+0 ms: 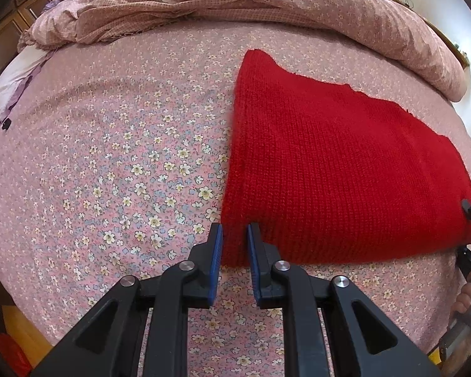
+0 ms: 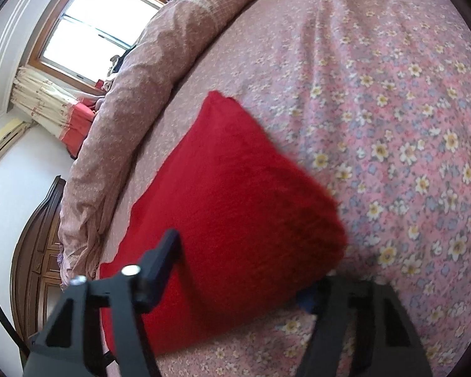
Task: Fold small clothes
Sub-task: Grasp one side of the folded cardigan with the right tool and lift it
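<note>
- A red knitted garment (image 1: 336,169) lies folded flat on a bed covered by a pink floral sheet (image 1: 125,163); it serves as the landmark here.
- The left gripper (image 1: 234,245) sits at the garment's near left corner, its two blue-padded fingers (image 1: 216,251) drawn almost together with a narrow strip of the red knit pinched between them. The pads press on the fabric's folded edge, so this gripper is clamped on the garment.
- The right gripper (image 2: 245,279) is at the garment's near right corner. Its jaws stand partly apart, one black finger (image 2: 160,267) lying on top of the red knit and the other under the lifted corner, where a bit of blue pad shows.
- The right wrist view is blurred, so I cannot tell whether those pads actually press on the cloth; the corner is between the fingers and rises off the sheet.
- In the left wrist view, part of the right gripper and a few fingertips of the person's hand (image 1: 464,298) show just beyond the garment's right edge.
- Behind the garment, at the far side of the bed, a bunched pink quilt (image 1: 235,3) lies along the length of the mattress, apart from the red knit.
- Beyond the quilt, in the right wrist view, a bright window (image 2: 94,28) with a curtain (image 2: 47,103) is seen.
</note>
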{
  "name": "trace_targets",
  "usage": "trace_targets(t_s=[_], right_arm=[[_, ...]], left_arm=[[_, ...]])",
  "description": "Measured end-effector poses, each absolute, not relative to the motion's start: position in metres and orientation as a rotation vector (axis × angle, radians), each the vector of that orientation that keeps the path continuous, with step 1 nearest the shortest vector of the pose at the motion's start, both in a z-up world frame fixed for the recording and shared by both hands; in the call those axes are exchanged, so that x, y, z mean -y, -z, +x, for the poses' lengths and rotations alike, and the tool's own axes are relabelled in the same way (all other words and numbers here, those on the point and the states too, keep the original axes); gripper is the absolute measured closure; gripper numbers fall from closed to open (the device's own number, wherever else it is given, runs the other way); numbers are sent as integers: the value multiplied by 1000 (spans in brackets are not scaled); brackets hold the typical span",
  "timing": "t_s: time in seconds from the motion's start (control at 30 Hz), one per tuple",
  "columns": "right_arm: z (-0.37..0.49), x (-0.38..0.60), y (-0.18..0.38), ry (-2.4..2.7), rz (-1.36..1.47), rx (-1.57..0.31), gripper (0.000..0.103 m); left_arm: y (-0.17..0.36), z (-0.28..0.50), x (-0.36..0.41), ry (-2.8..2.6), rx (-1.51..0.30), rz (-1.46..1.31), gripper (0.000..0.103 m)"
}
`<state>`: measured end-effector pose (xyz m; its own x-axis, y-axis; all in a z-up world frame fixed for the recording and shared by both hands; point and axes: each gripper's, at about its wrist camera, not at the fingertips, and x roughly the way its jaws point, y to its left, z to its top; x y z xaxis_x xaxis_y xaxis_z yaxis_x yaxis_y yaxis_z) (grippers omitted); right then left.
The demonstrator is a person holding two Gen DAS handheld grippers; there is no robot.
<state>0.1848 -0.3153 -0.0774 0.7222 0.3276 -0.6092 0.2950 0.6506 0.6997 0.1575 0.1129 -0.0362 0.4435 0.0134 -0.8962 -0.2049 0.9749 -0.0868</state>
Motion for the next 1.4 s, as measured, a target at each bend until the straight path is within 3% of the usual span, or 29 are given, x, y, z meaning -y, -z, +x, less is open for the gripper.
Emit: trace_targets(t_s=[0.1,0.2,0.57,0.9,1.07,1.23,1.4], right_arm=[[187,318,74,-42,885,-799,69],[188,303,54,-34,749,-784,73],[196,227,-38,-163,414,-695,75],[200,121,-76,-249,106,-680,75],[201,65,-63,-329,14,-716,75],[200,17,-16,-408,-71,-821,75],[189,3,-1,-406,-150,-793,75]], left_arm=[[34,156,-114,-128,-1100,-207,94],[32,155,-115,-119,-1095,-221,94],[24,151,-131,-119,-1075,-264,94],[21,132,-162,-134,-1058,-325,94],[26,124,-176,-141,-1065,-367,94],[31,117,-185,-137,-1083,-388,94],[37,114,-190,-133,-1096,-406,94]])
